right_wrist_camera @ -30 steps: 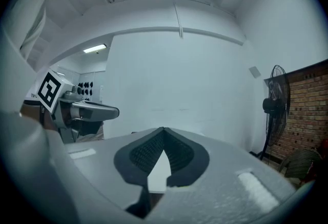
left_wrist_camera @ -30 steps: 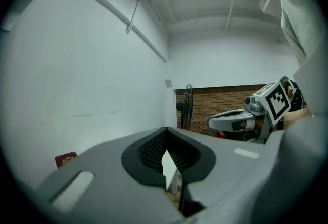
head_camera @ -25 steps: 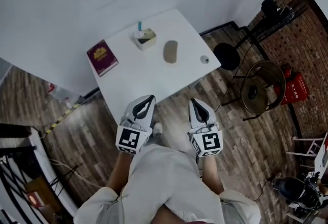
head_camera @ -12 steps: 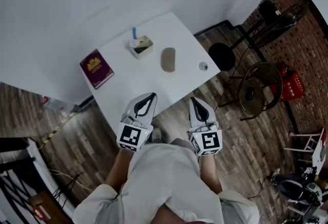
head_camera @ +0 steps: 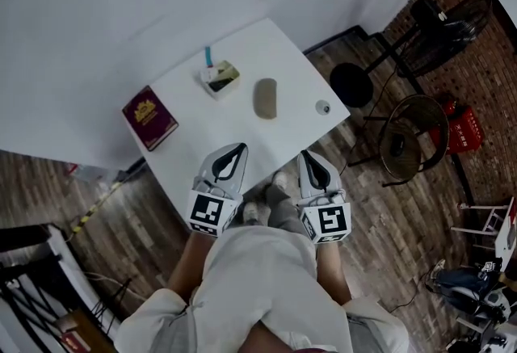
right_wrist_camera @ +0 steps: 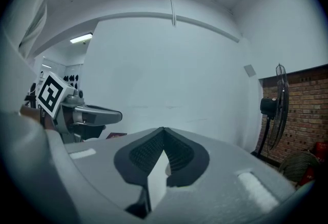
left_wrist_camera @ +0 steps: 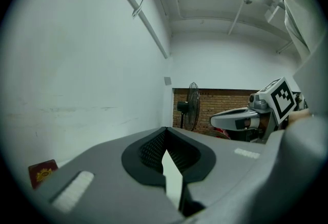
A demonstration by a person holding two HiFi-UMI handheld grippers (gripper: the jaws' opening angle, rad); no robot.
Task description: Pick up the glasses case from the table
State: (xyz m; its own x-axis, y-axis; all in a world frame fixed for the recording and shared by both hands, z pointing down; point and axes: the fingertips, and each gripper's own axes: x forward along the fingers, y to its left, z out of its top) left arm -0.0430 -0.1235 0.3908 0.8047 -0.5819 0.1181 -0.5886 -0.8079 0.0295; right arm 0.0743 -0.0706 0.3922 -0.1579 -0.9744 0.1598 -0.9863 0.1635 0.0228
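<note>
Head view: the glasses case (head_camera: 265, 98), a grey-beige oval, lies flat near the middle of the white table (head_camera: 202, 157), between a small open box (head_camera: 220, 77) and a small round object (head_camera: 323, 107), touching neither. A maroon book (head_camera: 150, 117) lies near the table's left corner.

Change from a second ago: the table sits further left in the frame and the book has drifted leftward with it. The person's shoes (head_camera: 260, 206) now show between the grippers. The items keep their places on the table.

Left gripper (head_camera: 239, 148) and right gripper (head_camera: 305, 156) reach over the table's near edge, well short of the case. Both have their jaws closed together with nothing between them.

Only the head view shows the case. The left gripper view adds a standing fan (left_wrist_camera: 190, 105) against a brick wall, the book low at left, and the right gripper at right. The right gripper view shows the left gripper at left and the fan at right.
</note>
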